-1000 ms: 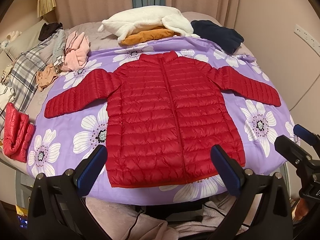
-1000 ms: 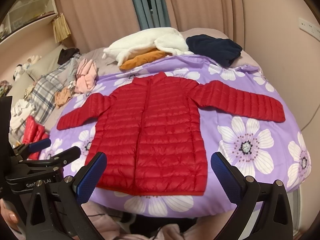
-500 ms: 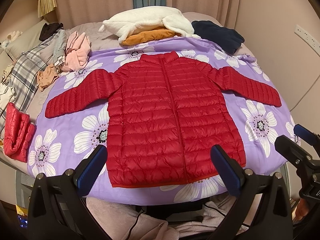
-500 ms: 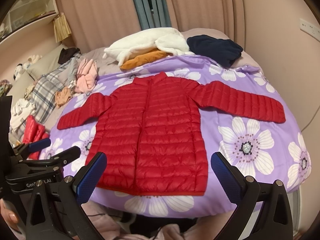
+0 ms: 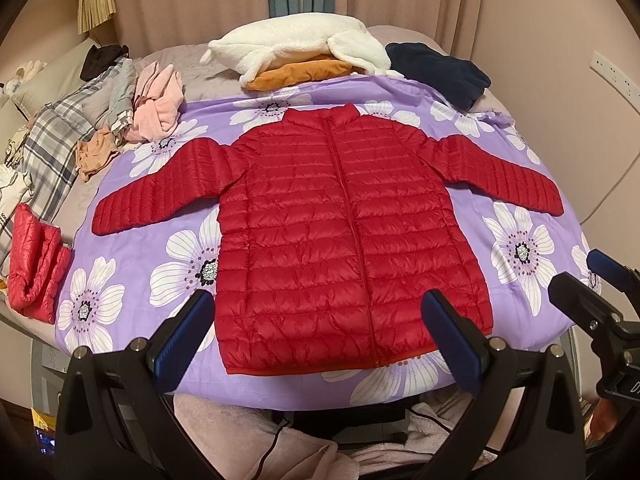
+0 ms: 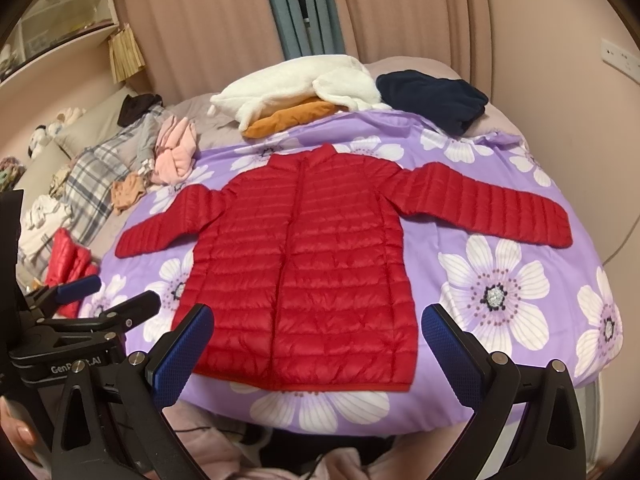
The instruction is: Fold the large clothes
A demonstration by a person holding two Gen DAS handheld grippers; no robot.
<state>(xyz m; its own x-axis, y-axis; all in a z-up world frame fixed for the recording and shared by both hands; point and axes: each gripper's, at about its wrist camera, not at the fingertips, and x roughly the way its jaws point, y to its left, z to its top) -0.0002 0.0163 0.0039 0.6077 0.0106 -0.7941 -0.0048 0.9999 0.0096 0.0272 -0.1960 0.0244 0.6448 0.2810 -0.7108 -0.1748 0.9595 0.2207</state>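
A red quilted puffer jacket (image 5: 340,232) (image 6: 304,264) lies flat, front up and zipped, on a purple flowered sheet (image 5: 120,280) (image 6: 500,292), both sleeves spread out sideways and the hem toward me. My left gripper (image 5: 320,332) hovers open over the hem, holding nothing. My right gripper (image 6: 318,344) is open too, above the hem and slightly right of the left one. In the left wrist view the right gripper (image 5: 600,284) shows at the right edge; in the right wrist view the left gripper (image 6: 104,300) shows at the left.
A folded red puffer piece (image 5: 36,264) sits at the bed's left edge. Plaid, pink and tan clothes (image 5: 152,108) are heaped at the back left. White fleece over an orange item (image 5: 296,52) and a navy garment (image 5: 436,68) lie behind the collar. Walls and curtains surround the bed.
Both views have barely shifted; the jacket lies as before and both grippers stay open in the same place.
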